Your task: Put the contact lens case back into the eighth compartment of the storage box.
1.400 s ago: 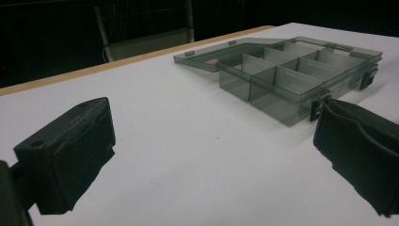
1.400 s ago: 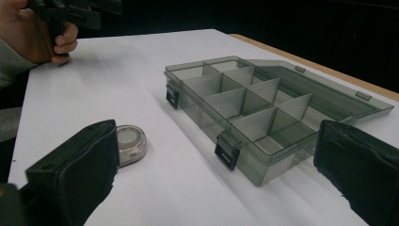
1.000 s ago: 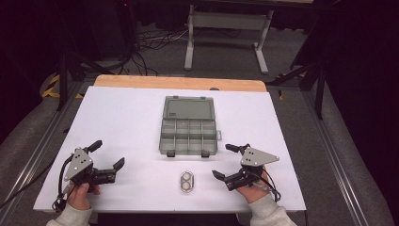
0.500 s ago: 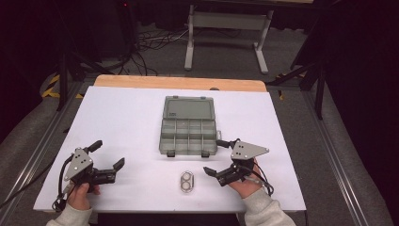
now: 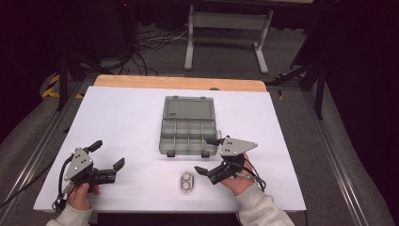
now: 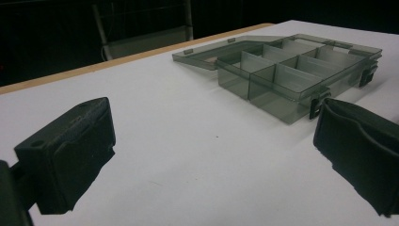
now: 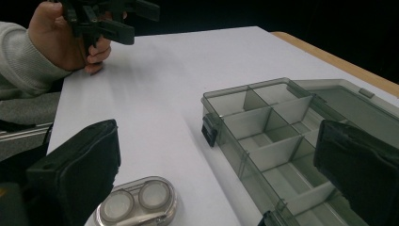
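Note:
An open grey-green divided box point(image 5: 187, 125) lies mid-table with its lid folded back; its compartments look empty point(image 7: 263, 136) point(image 6: 287, 75). A small clear contact lens case point(image 5: 187, 181) point(image 7: 136, 201) lies in front of it near the table's front edge. My right gripper point(image 5: 207, 155) stands open just right of the case, its jaws spanning from the case to the box's front right corner. My left gripper point(image 5: 107, 154) is open over bare table at the front left, nothing between its jaws.
The white table top point(image 5: 127, 122) has a wooden strip at its far edge point(image 5: 179, 83). A metal stand point(image 5: 226, 28) and cables lie on the floor beyond. In the right gripper view the other hand point(image 7: 70, 37) holds its gripper far off.
My right gripper has moved left and forward toward the lens case and the box's front corner. The left gripper has stayed in place.

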A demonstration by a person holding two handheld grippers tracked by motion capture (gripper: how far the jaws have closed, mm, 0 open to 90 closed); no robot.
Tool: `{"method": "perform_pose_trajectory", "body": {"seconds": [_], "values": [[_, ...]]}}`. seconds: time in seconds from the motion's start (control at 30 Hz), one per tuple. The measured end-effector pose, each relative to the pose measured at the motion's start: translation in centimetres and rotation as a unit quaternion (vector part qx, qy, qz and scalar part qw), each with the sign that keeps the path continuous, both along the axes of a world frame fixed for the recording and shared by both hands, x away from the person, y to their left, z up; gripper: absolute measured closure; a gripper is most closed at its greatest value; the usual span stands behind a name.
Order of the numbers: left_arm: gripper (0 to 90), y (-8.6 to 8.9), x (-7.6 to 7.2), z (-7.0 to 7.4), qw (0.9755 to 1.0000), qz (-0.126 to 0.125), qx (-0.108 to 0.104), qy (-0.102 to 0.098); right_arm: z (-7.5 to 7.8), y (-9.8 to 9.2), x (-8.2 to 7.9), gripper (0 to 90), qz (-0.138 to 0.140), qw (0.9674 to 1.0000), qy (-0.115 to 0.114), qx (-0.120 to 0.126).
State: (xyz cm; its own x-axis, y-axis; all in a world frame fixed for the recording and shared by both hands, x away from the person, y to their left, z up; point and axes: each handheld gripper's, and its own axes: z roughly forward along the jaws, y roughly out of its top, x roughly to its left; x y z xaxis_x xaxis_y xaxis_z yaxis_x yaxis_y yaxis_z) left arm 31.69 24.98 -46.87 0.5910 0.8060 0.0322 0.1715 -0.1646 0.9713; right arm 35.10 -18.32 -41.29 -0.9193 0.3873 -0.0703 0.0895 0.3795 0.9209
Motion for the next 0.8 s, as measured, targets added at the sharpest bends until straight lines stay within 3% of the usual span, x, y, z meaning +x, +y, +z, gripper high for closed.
{"method": "perform_pose_trajectory", "body": {"seconds": [0.8], "values": [[0.3, -0.1, 0.0, 0.0, 1.0, -0.001, 0.004, 0.001, 0.3, 3.2, 1.0, 2.8, 0.042, 0.9988, 0.008, -0.023]]}}
